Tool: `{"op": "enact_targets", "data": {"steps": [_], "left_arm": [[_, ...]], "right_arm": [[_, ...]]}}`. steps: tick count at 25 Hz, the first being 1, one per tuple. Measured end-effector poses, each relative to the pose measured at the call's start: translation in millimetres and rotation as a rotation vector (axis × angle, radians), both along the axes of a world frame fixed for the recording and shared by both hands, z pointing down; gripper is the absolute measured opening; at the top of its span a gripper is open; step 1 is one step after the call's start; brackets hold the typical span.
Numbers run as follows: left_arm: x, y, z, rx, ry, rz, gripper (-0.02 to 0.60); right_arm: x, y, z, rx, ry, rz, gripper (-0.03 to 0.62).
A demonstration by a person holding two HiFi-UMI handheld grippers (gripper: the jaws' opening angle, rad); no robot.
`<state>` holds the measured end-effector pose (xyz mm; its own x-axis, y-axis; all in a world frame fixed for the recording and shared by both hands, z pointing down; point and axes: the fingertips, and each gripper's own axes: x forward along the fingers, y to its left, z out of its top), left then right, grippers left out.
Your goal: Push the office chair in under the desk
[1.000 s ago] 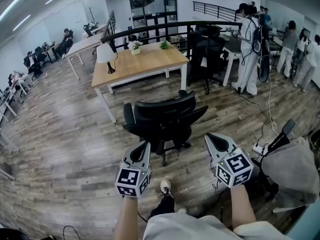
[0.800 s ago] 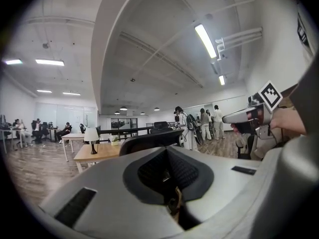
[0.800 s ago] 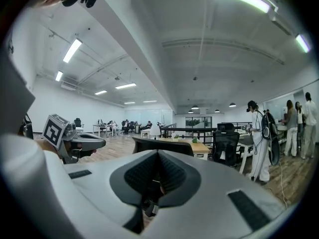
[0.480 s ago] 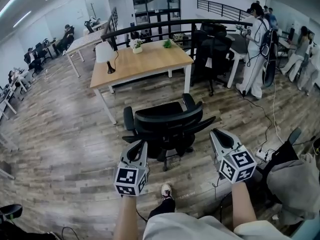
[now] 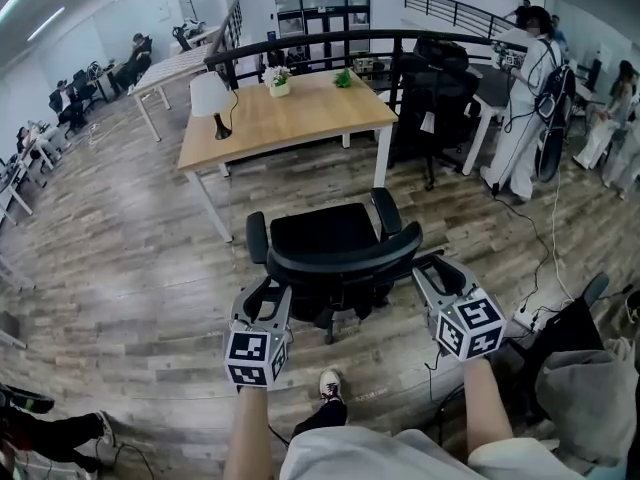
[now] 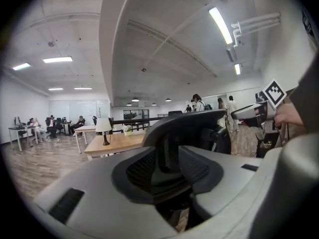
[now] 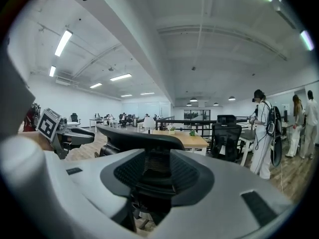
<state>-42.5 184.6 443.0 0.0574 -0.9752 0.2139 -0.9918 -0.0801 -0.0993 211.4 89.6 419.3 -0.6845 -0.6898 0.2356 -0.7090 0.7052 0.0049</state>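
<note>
Chair (image 5: 335,253) looms nearer, desk (image 5: 290,118) beyond (wood-plank floor (image 5: 130,268)).

A white-shaded lamp (image 5: 211,103) stands upright on its dark stem, with a white pot of flowers (image 5: 278,81) and a small green plant (image 5: 343,78) set further back. Behind them runs a black railing (image 5: 330,40), and to the right is a second black chair (image 5: 435,93). A person in white (image 5: 530,108) stands just past it (dark pack on the back). More people (image 5: 68,106) sit at the far left. On the wood-plank floor (image 5: 120,258) a white power strip (image 5: 520,317) lies near a grey bundle (image 5: 585,398).
</note>
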Motion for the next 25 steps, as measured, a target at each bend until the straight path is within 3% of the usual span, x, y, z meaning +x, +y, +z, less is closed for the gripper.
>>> {"op": "enact_targets", "data": {"steps": [11, 16, 25], "left_arm": [[-31.0, -36.9, 18.6, -0.032, 0.012, -0.008, 0.248], [-33.8, -55.9, 24.6, -0.041, -0.026, 0.048, 0.299], [-39.6, -83.7, 32.1, -0.043, 0.055, 0.143, 0.328]], "right_arm": [[-21.8, -45.7, 23.1, -0.029, 0.032, -0.029, 0.221], [-29.8, -65.3, 33.0, -0.032, 0.031, -0.032, 0.23], [-38.3, -94.6, 39.7, -0.014, 0.036, -0.071, 0.275]]}}
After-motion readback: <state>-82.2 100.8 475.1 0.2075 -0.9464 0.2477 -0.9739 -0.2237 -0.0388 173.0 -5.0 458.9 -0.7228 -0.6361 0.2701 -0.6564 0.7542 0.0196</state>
